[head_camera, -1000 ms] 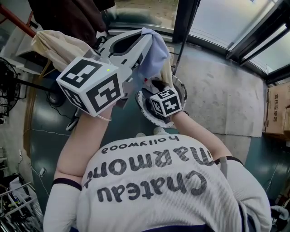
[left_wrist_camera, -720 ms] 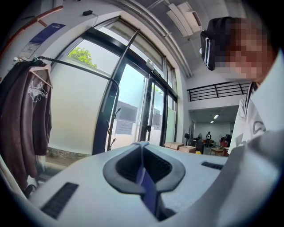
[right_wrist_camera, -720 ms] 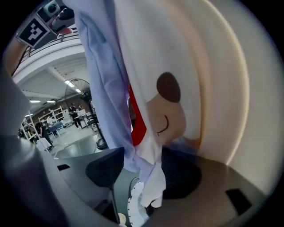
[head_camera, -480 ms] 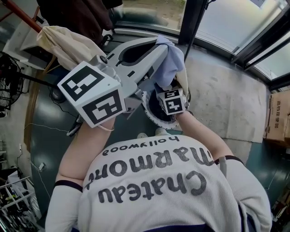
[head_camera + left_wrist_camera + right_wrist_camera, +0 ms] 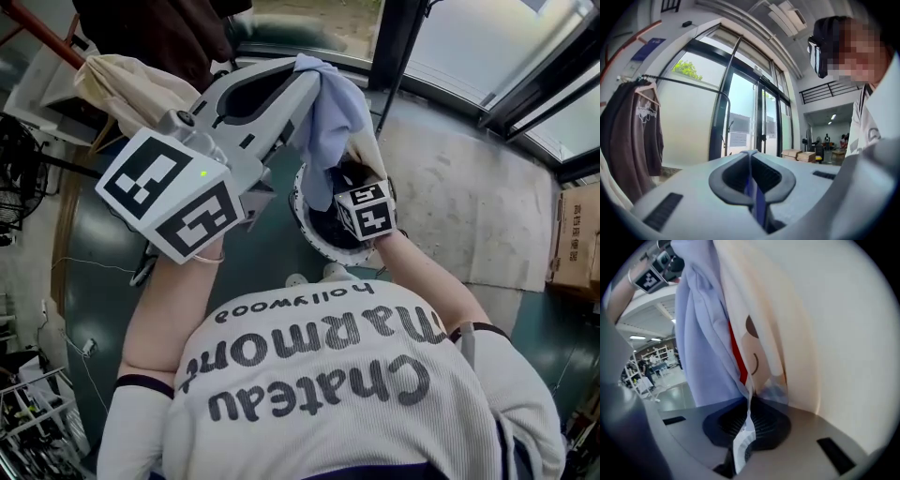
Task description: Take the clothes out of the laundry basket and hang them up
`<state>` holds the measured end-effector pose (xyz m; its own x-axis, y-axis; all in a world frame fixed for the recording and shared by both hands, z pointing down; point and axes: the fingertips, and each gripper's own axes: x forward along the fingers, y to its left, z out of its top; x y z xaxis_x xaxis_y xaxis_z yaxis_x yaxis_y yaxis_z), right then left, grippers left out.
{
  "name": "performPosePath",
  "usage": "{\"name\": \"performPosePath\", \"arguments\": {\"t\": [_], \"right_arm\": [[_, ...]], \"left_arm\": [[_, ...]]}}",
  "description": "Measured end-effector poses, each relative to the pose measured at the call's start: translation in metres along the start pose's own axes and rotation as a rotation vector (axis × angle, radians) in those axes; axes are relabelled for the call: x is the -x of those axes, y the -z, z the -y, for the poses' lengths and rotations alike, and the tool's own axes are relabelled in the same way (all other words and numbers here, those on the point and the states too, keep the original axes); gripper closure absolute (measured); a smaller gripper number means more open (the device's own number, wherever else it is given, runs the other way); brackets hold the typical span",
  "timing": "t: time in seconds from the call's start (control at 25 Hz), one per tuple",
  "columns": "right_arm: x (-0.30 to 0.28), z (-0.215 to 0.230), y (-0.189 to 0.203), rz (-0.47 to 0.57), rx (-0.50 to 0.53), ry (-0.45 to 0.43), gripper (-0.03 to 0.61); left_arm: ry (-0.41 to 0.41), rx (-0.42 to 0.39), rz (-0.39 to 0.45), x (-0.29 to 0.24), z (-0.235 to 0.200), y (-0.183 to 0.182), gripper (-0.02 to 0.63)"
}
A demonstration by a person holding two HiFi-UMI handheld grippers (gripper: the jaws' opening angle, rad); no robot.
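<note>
I've got two tools on one pale blue garment (image 5: 330, 117). The left tool (image 5: 751, 155) pinches its top. The right tool (image 5: 747, 405) just closed on a lower edge, with the laundry basket (image 5: 302, 223) beneath it. The person's shirt (image 5: 319, 375) reads "Chateau Marmont Hollywood".

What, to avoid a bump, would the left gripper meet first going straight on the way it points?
Probably the glass door and its dark frame, well ahead; depth is unclear. The dark garment on the rack hangs left of that line.
</note>
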<state>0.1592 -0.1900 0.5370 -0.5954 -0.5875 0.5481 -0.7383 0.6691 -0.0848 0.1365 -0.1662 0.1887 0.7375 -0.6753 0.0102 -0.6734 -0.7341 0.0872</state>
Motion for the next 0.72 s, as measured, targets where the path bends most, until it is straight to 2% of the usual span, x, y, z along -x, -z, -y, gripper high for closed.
{"name": "performPosePath", "arguments": {"t": [0.16,0.32,0.4,0.56,0.72], "right_arm": [[0.027,-0.021,0.004,-0.016,0.024,-0.163,0.538],[0.063,-0.009,-0.007,0.033,-0.04,-0.237,0.545],[0.083,0.006,-0.023,0.098,-0.086,-0.238,0.546],[0.122,0.035,-0.074,0.283,-0.188,-0.252,0.546],[0.153,0.044,-0.128,0.433,-0.19,-0.285,0.546]], "left_arm": [[-0.111,-0.02,0.012,0.016,-0.04,-0.001,0.597],[-0.236,-0.065,-0.034,0.041,-0.083,0.016,0.597],[-0.287,-0.076,-0.069,0.056,-0.101,0.029,0.597],[-0.363,-0.031,-0.104,0.08,-0.124,0.055,0.597],[-0.361,-0.017,-0.19,0.083,-0.124,0.095,0.597]]}}
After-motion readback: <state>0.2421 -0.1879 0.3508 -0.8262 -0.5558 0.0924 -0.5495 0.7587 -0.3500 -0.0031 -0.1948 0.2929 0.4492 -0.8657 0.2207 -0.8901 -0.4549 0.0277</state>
